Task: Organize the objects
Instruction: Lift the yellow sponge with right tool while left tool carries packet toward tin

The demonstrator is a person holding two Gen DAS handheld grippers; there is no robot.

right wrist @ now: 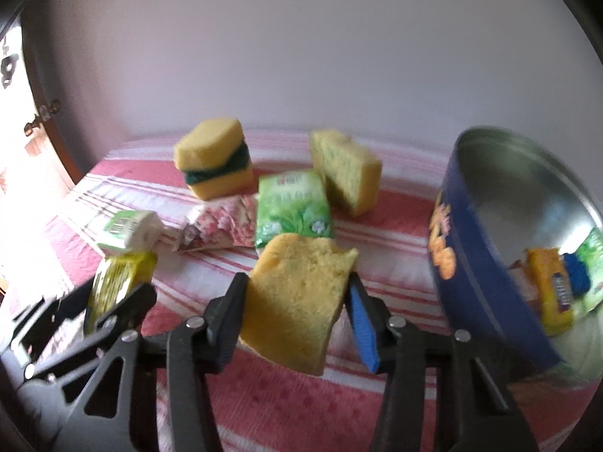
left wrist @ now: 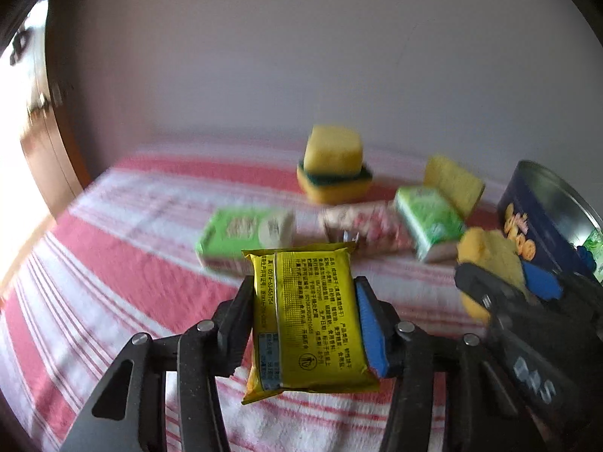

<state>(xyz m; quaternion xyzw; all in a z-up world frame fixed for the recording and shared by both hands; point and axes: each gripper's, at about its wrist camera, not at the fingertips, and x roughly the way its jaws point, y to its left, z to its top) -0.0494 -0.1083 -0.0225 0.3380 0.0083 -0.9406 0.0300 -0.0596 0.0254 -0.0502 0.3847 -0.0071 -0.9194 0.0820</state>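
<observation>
A yellow snack packet [left wrist: 309, 324] with printed text stands between the fingers of my left gripper [left wrist: 305, 286], which is shut on it above the striped cloth. From the right wrist view the same packet [right wrist: 120, 271] and left gripper [right wrist: 113, 293] appear at the lower left. My right gripper [right wrist: 297, 280] is shut on a torn yellow sponge piece [right wrist: 297, 293], held clear of the cloth. In the left wrist view this sponge [left wrist: 490, 252] and the right gripper [left wrist: 501, 275] sit beside a blue round tin [left wrist: 535, 222]. The tin [right wrist: 463, 263] is open and holds a few packets.
On the red-and-white striped cloth [left wrist: 132, 263] lie two stacked sponges [right wrist: 215, 162], a leaning sponge [right wrist: 346, 169], two green tissue packs [right wrist: 294, 207] [right wrist: 128, 229] and a floral pack [right wrist: 222, 226]. A pale wall runs behind; a wooden door [left wrist: 49, 143] is at left.
</observation>
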